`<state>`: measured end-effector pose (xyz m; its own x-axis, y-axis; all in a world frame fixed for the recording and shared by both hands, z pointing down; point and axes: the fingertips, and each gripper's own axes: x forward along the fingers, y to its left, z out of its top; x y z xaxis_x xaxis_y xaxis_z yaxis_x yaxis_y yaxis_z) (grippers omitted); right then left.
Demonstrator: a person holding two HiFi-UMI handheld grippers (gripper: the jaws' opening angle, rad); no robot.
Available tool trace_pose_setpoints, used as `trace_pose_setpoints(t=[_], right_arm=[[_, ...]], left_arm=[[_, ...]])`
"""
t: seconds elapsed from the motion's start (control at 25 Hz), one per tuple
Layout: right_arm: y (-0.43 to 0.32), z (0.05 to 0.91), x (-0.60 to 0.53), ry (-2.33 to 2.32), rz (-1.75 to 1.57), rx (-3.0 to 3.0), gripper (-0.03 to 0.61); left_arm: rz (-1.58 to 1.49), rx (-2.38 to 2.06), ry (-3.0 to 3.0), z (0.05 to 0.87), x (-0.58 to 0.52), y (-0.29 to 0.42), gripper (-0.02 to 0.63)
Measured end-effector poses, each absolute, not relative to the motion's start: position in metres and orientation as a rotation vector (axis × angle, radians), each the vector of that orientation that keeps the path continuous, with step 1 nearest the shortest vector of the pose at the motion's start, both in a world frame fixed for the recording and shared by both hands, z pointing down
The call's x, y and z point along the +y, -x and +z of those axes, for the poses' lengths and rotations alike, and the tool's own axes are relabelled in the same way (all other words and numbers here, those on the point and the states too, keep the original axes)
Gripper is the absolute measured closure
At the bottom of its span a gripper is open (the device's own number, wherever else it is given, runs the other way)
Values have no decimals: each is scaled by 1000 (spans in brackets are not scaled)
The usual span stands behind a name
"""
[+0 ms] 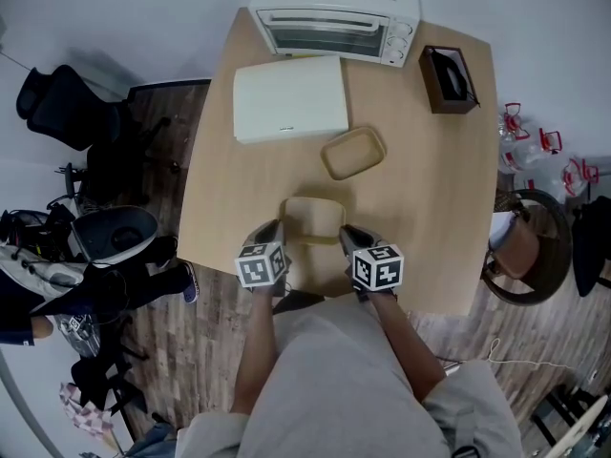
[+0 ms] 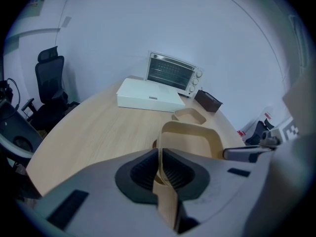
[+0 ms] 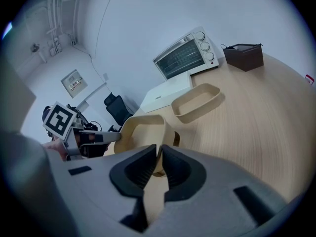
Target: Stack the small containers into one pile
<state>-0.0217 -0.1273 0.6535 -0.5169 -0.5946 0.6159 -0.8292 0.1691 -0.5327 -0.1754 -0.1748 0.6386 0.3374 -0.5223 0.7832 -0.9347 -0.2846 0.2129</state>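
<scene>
Tan container is staying by the near table edge, left gripper clamping its left rim, right gripper clamping its right. Carrying step is looking underway; next it is needing lifting and nesting into the second container just beyond. White box is showing print, possibly a logo, too small for reading

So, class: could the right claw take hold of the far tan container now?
Probably not yet: the right claw is shut on the rim of the near container, though nothing stands between it and the far container.
</scene>
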Motion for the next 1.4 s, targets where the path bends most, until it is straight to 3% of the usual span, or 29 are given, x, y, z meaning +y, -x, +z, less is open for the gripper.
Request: trace_pose_setpoints(t=[1.4], right_arm=[[16, 671, -123, -1281, 1279, -2117, 528]], left_arm=[[693, -1249, -1844, 666, -169, 175, 584]])
